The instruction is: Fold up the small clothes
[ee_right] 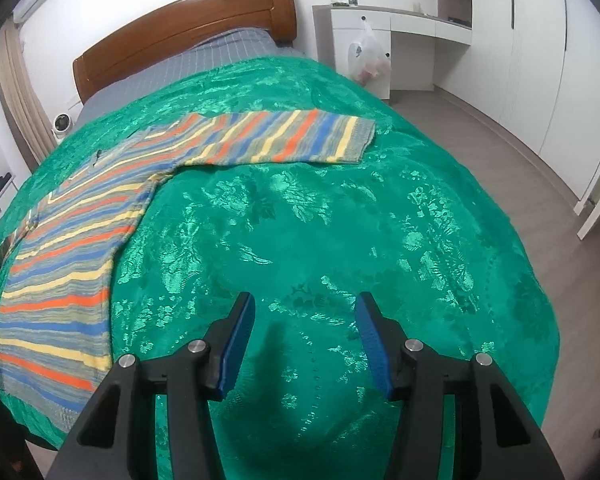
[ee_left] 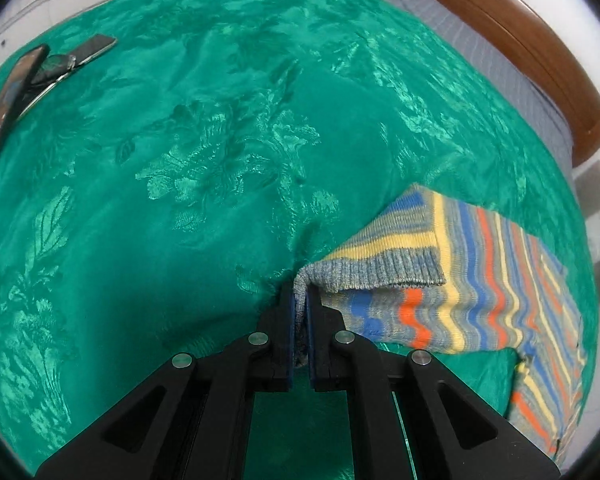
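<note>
A: Fingers (ee_left: 290, 312) of the left gripper (ee_left: 299, 300) pinch the sweater (ee_left: 472, 280) cuff, lower centre of frame; right gripper (ee_right: 306, 340) stands half open, empty, over the bedspread (ee_right: 340, 220).

B: Risk?

A: Thin bite on the ribbed edge; stretchy knit may slip. Slick damask cover could let the body slide, skewing the fold.

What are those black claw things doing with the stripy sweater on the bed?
A person holding a gripper in each hand is folding a striped sweater on the green bedspread. The left gripper is pinched shut on the grey cuff of one sleeve, which is doubled over onto the sweater. The right gripper is open with nothing in it, over bare bedspread. The other sleeve lies stretched out flat, not yet folded.
</note>
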Available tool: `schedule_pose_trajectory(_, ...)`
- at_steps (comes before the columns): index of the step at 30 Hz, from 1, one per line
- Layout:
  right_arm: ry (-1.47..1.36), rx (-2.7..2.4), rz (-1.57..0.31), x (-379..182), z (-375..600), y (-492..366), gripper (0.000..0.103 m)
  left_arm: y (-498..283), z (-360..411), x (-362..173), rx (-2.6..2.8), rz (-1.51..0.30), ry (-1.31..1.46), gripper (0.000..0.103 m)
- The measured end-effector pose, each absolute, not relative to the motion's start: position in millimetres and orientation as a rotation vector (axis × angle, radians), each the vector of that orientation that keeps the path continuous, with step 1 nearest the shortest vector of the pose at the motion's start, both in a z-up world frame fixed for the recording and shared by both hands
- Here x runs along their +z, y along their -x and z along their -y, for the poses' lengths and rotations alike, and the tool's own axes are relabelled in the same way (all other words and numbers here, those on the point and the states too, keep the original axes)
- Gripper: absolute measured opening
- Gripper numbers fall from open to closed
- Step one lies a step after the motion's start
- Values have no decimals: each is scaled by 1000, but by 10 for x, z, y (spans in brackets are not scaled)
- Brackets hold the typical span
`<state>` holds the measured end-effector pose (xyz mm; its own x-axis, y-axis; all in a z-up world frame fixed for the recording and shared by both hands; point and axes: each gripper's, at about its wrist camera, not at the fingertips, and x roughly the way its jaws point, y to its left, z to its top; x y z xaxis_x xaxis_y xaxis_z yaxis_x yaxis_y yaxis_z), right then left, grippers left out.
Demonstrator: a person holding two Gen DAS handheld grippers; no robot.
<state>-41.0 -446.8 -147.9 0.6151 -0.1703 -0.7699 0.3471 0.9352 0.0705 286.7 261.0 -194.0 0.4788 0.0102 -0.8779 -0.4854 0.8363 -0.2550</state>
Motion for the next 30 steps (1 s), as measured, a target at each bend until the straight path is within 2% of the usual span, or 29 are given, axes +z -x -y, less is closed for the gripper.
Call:
schedule_pose_trajectory(11, -201, -310, -876, -1506, 4436, 391, 52, -2828, -2641, -1978, 290, -1027, 500, 4)
schedule_pose_trajectory(20, -200, -308, -878, -1515, 4440, 387, 52, -2736, -2669, -1896, 257, -1031, 455, 13)
schedule_pose_trajectory(23, -198, -306, -880, -1521, 4436, 386, 52, -2657, -2715, -1869, 249, -1035, 447, 20)
schedule_pose_trajectory(26, -194, -303, -880, -1524, 4426, 390, 52, -2531, -2831, -1794, 278, -1032, 439, 40)
schedule_pose_trajectory(27, -194, -303, -879, -1525, 4425, 391, 52, -2494, -2869, -1764, 299, -1029, 430, 49)
schedule_pose_trajectory(28, -194, -303, -879, -1527, 4423, 391, 52, -2441, -2929, -1708, 329, -1020, 418, 54)
schedule_pose_trajectory(30, -193, -303, -882, -1529, 4422, 387, 53, -2369, -3023, -1599, 350, -988, 421, 54)
